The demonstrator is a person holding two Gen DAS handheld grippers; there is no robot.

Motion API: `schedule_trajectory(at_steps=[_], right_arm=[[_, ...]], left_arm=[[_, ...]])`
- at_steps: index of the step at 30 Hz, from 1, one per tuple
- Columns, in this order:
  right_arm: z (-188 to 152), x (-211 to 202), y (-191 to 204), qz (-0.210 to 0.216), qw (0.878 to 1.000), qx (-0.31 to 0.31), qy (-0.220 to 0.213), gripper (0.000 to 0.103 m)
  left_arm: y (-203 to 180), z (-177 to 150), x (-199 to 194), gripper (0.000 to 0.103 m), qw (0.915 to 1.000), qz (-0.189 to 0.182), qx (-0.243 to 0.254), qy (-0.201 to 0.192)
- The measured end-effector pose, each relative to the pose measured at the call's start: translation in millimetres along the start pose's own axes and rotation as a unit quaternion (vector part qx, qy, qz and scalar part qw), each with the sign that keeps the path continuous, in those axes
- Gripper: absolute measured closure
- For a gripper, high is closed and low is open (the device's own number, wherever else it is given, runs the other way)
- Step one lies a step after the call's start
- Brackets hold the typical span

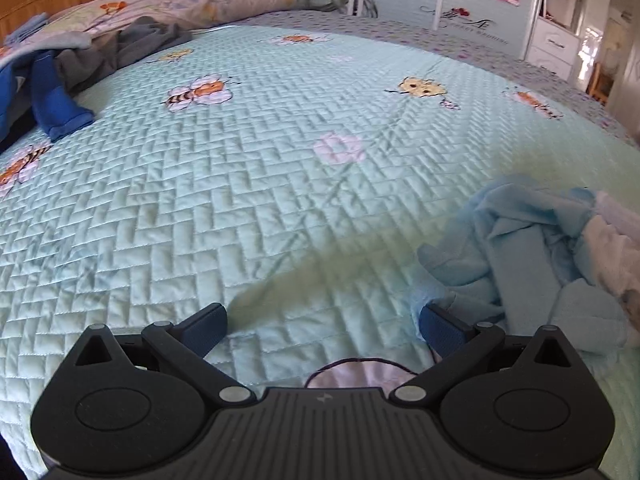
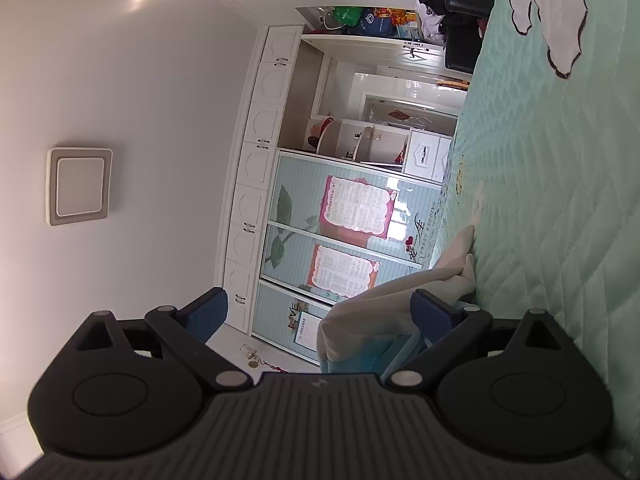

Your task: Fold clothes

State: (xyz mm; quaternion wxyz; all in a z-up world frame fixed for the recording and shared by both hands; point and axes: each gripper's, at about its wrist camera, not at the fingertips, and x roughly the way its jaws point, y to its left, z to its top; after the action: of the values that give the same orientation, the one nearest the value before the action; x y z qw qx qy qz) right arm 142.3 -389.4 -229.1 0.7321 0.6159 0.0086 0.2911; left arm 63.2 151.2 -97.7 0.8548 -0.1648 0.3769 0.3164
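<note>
The quilt [image 1: 248,184] is pale mint green, stitched in a herringbone pattern and printed with orange-and-black striped bees, yellow bees and a pink flower; beyond it lies a pillow [image 1: 172,0] in lilac with orange flowers. A crumpled light blue garment [image 1: 520,248] sits at the right, and a heap of royal blue and grey clothes [image 1: 80,60] at the far left. Both grippers, left [image 1: 322,326] and right [image 2: 320,316], are black with dark blue pads, and the wardrobe doors [image 2: 340,240] are pale blue with green leaves and pink-bordered posters.
</note>
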Motion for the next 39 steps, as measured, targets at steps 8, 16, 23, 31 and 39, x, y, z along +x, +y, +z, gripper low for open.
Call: schedule_trajectory(at_steps=[8, 16, 23, 31, 39], right_arm=[[6, 1, 2, -0.004, 1.0, -0.003, 0.003, 0.005], [5, 2, 4, -0.013, 1.0, -0.011, 0.005, 0.006], [3, 0, 6, -0.019, 1.0, -0.015, 0.006, 0.006], [1, -3, 6, -0.018, 1.0, -0.015, 0.005, 0.006], [4, -4, 5, -0.018, 1.0, -0.015, 0.006, 0.006]], left_arm=[[-29, 6, 11, 0.0, 0.999, -0.03, 0.031, 0.014], [-74, 18, 19, 0.03, 0.9892, -0.086, 0.119, 0.004], [-101, 39, -20, 0.099, 0.9735, -0.087, 0.196, -0.08], [-52, 112, -59, 0.063, 0.9778, -0.029, 0.129, -0.163], [1, 55, -4, 0.031, 0.9949, -0.043, 0.088, -0.024]])
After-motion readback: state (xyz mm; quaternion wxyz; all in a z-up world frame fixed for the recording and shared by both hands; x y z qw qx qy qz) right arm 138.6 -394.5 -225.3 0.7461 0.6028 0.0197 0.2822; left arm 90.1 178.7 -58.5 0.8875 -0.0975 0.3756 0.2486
